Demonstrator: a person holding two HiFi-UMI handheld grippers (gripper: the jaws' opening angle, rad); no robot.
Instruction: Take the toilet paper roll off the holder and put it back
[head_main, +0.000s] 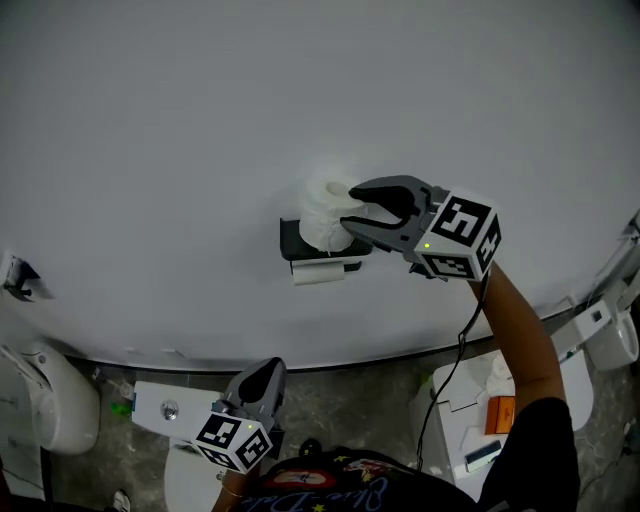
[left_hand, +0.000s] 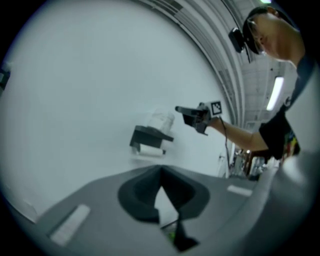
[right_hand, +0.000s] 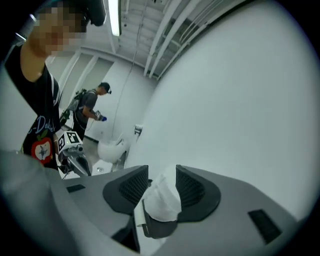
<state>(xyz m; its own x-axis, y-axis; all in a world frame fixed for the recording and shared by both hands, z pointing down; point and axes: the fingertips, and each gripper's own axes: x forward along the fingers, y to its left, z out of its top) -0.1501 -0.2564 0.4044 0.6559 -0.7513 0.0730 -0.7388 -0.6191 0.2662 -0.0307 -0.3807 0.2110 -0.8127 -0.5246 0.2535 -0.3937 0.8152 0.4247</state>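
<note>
Our right gripper (head_main: 350, 206) stands wide around the toilet paper roll (head_main: 322, 216), not pressing it; the roll rests on the wall holder (head_main: 292, 241); left gripper (head_main: 267, 370), near us, is closed and empty, probably only waiting.

The right claw (head_main: 348, 205) hides part of the toilet paper roll (head_main: 322, 215); holder (head_main: 296, 243) partly behind both.

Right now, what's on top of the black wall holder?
A white toilet paper roll stands on the holder, between the right gripper's open jaws. The roll covers most of the holder's top surface. More white paper shows beneath.
</note>
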